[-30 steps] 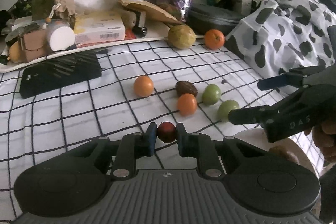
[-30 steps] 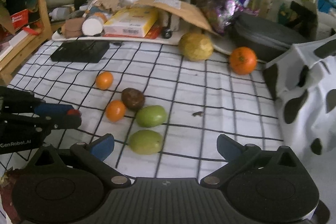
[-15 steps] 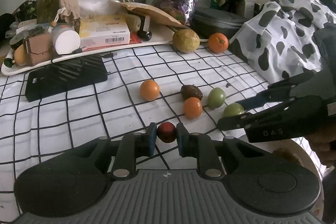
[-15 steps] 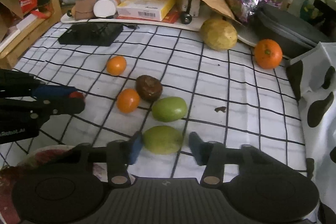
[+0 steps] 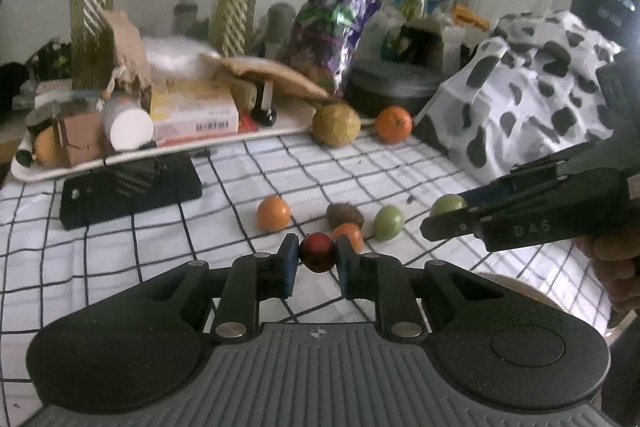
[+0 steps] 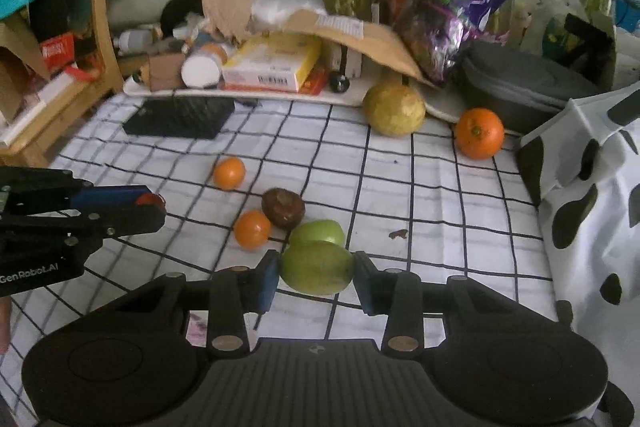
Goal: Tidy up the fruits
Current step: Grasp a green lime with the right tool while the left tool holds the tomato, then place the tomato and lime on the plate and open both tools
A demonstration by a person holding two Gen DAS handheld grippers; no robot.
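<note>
The left hand-held gripper (image 5: 316, 259) clamps a small red fruit (image 5: 317, 251) between its pads, above the checked table (image 5: 160, 239). The right hand-held gripper (image 6: 316, 275) has just closed onto a green fruit (image 6: 316, 267); another green fruit (image 6: 318, 231) lies just beyond it.

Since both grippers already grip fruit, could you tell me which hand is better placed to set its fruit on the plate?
Probably the left gripper: its red fruit hangs nearer the plate, judging from this view.
</note>
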